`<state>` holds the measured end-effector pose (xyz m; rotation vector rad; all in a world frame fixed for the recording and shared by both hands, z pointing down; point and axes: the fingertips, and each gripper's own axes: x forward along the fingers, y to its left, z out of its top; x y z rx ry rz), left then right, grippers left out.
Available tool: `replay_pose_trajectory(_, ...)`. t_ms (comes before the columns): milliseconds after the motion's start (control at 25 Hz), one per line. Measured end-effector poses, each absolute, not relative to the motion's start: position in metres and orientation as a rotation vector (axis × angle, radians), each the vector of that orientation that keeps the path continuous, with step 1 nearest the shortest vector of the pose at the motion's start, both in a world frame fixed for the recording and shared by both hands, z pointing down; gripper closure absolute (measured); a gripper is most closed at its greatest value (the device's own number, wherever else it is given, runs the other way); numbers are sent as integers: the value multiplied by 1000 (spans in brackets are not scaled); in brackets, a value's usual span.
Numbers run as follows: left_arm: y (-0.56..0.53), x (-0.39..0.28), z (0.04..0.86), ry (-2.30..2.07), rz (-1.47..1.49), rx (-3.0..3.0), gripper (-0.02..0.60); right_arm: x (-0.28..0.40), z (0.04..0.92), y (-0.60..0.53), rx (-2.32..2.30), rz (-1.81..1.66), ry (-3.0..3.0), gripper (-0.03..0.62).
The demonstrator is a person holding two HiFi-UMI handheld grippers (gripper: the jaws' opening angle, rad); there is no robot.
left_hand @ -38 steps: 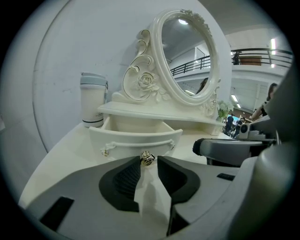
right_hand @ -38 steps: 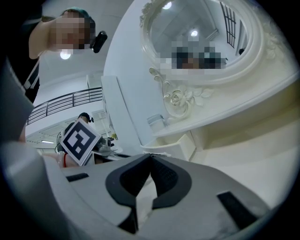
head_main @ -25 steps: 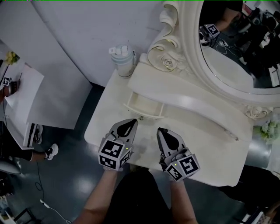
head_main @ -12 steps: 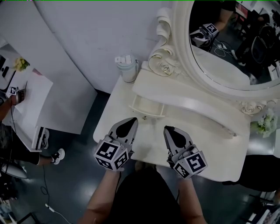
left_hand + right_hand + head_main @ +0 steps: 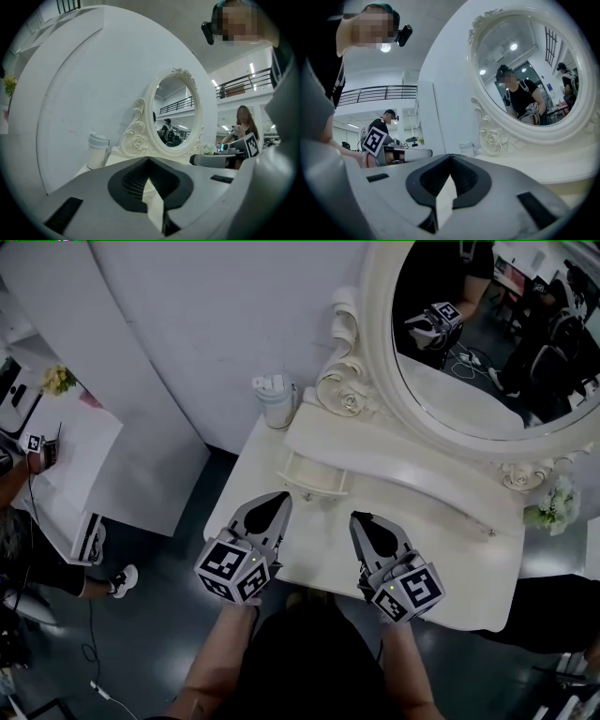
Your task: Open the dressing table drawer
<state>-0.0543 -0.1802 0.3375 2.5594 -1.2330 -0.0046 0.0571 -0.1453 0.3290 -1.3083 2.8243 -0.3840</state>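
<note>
I reckon the task is done: the drawer [image 5: 314,474] stands pulled out at 12 o'clock of my left gripper [image 5: 277,501]; that one and my right gripper [image 5: 361,521] are both closed on nothing.

— Grippers?
— Left gripper [image 5: 279,500] and right gripper [image 5: 357,518] both lifted; the right drifted toward 3 o'clock.
— Table?
— Dressing table [image 5: 441,532] now sits lower and smaller; more mirror [image 5: 469,343] shows at 1 o'clock.

Setting: large open hall used as a test lab. Dressing table [image 5: 427,521] staged against bare white partition [image 5: 187,324]; mezzanine railing [image 5: 243,85], strip lights [image 5: 251,69], another person [image 5: 243,124] nearby.
</note>
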Motion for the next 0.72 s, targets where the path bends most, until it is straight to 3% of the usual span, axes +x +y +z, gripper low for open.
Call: replay_pose_trajectory(720, -168, -63, 292, -1219, -131, 2599, 581, 51, 292, -138, -1238, -313, 2831, 591)
